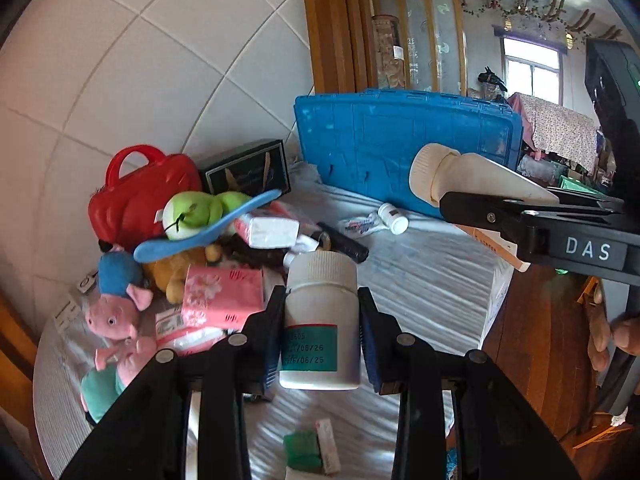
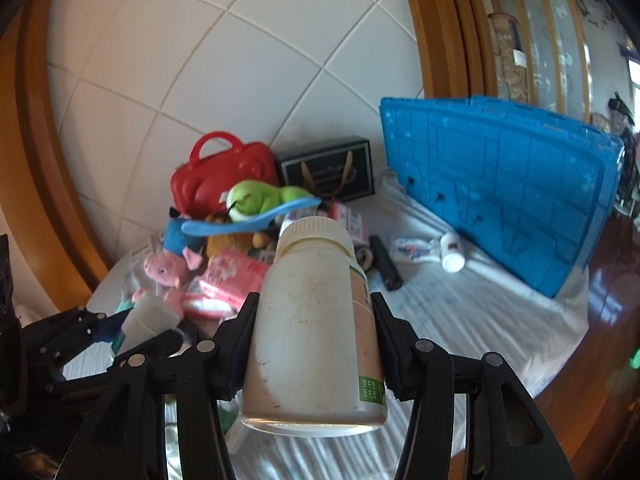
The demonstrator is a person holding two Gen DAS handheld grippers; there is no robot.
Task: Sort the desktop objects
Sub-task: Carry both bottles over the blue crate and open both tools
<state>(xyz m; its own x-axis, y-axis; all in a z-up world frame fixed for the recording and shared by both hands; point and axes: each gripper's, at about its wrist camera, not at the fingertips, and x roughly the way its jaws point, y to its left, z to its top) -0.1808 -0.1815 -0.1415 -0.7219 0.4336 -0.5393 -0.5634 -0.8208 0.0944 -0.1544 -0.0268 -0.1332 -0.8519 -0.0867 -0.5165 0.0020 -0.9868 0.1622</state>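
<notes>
My left gripper (image 1: 321,304) is shut on a white pill bottle with a teal label (image 1: 320,320), held above the white-covered table (image 1: 420,280). My right gripper (image 2: 316,316) is shut on a larger cream bottle with a green-edged label (image 2: 312,320); it also shows in the left wrist view (image 1: 472,176), at the right, in front of the blue crate. The left gripper and its bottle (image 2: 146,318) appear low left in the right wrist view. A small white bottle (image 1: 394,218) and a tube (image 1: 358,226) lie by the blue plastic crate (image 1: 408,140).
A pile at the back left holds a red toy case (image 1: 140,196), a black box (image 1: 248,168), a green plush (image 1: 192,212), a blue shoehorn (image 1: 200,232), a pink pig plush (image 1: 116,316) and pink tissue packs (image 1: 224,296). A black cylinder (image 1: 344,242) lies nearby. Wooden floor (image 1: 532,340) lies right.
</notes>
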